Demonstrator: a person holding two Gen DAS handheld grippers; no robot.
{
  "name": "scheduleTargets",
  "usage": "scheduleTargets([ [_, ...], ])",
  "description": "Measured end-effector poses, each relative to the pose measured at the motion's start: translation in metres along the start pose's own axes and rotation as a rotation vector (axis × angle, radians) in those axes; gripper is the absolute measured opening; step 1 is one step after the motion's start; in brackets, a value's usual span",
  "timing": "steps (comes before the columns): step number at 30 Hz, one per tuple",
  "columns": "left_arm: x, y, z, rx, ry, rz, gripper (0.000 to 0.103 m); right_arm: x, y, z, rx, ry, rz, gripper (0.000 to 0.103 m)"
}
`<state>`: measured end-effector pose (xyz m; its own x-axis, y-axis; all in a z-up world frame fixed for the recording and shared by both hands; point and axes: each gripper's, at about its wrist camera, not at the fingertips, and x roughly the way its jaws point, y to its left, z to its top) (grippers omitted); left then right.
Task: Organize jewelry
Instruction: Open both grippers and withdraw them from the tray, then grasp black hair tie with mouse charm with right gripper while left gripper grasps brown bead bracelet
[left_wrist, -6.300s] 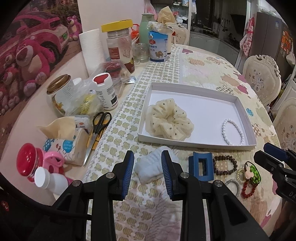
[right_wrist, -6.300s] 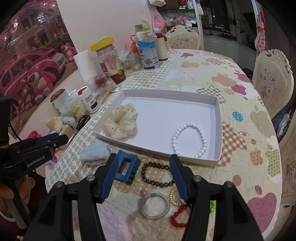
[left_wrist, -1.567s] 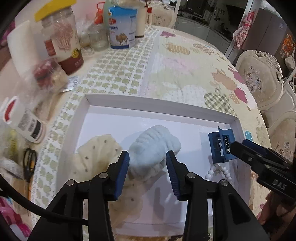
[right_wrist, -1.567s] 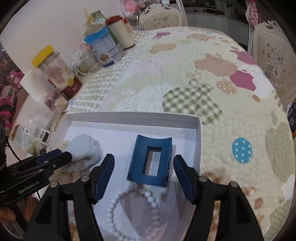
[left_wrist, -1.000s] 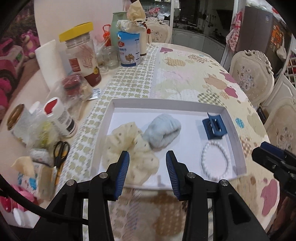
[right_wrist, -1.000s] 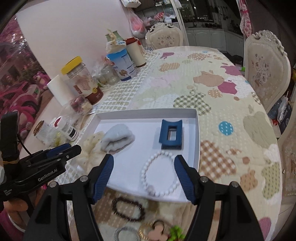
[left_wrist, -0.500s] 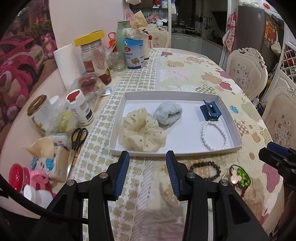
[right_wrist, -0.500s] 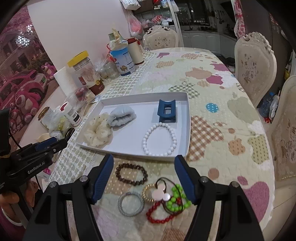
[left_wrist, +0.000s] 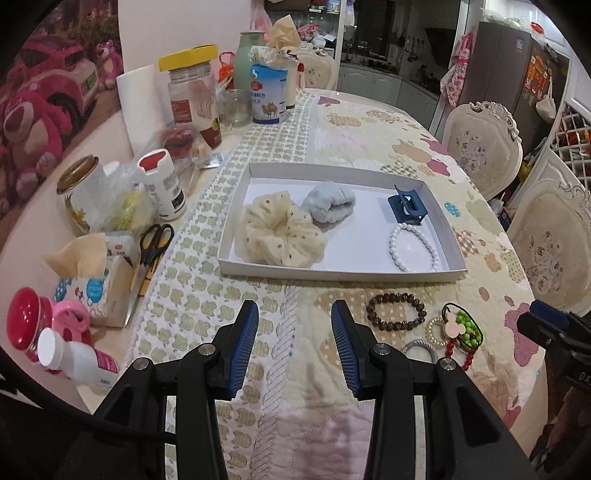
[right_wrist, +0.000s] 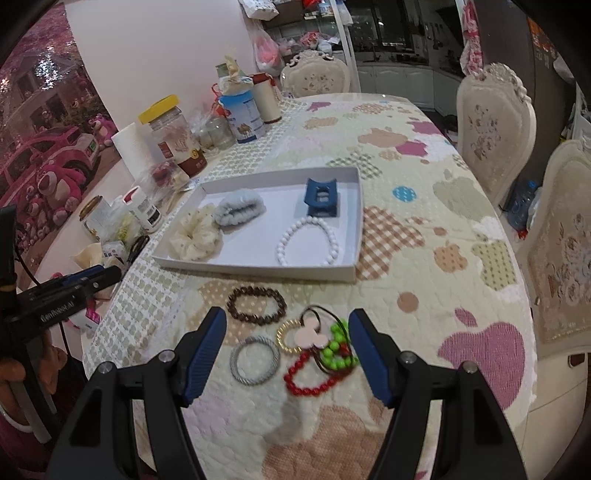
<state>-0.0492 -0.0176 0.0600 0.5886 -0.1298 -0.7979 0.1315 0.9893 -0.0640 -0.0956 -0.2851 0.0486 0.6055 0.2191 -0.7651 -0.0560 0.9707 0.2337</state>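
A white tray (left_wrist: 334, 274) (right_wrist: 258, 272) holds a cream scrunchie (left_wrist: 281, 234) (right_wrist: 195, 236), a light blue scrunchie (left_wrist: 328, 203) (right_wrist: 239, 209), a blue hair claw (left_wrist: 406, 208) (right_wrist: 320, 197) and a white bead bracelet (left_wrist: 413, 248) (right_wrist: 307, 242). In front of it on the cloth lie a brown bead bracelet (left_wrist: 395, 312) (right_wrist: 256, 301), a silver bangle (right_wrist: 255, 360), a gold ring (right_wrist: 291, 336), a pink mouse hair tie (right_wrist: 314, 334), green beads (right_wrist: 338, 350) and a red bead bracelet (right_wrist: 310, 376). My left gripper (left_wrist: 294, 347) is open and empty over bare cloth. My right gripper (right_wrist: 288, 354) is open and empty above the loose pile.
Jars, bottles, a paper roll (left_wrist: 140, 107), tissue pack (left_wrist: 88, 273) and scissors (left_wrist: 149, 254) crowd the table's left side. Chairs (right_wrist: 495, 125) stand at the right edge. The quilted cloth (right_wrist: 406, 155) covers the table.
Both grippers let go of the blue scrunchie and the hair claw in the tray, then pulled back toward the table's near edge. Both stand open over the cloth.
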Motion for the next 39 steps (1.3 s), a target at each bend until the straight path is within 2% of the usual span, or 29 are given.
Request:
scheduleTargets([
  [14,0.0,-0.011,-0.004,0.033,0.007,-0.008,0.031,-0.003,-0.013,-0.014,0.022,0.01,-0.017,0.072],
  [20,0.005,-0.008,-0.004,0.018,0.024,-0.028,0.031,-0.001,-0.014,-0.015,0.012,0.021,-0.008,0.072],
  [32,0.029,-0.015,-0.004,-0.016,0.104,-0.119,0.031,0.024,-0.022,-0.029,-0.039,0.076,0.008,0.072],
  [36,0.045,-0.024,-0.003,-0.023,0.155,-0.164,0.031,0.034,-0.022,-0.027,-0.044,0.099,0.026,0.071],
  [39,0.058,-0.03,-0.003,-0.031,0.191,-0.176,0.031,0.042,-0.016,-0.025,-0.066,0.104,0.056,0.064],
])
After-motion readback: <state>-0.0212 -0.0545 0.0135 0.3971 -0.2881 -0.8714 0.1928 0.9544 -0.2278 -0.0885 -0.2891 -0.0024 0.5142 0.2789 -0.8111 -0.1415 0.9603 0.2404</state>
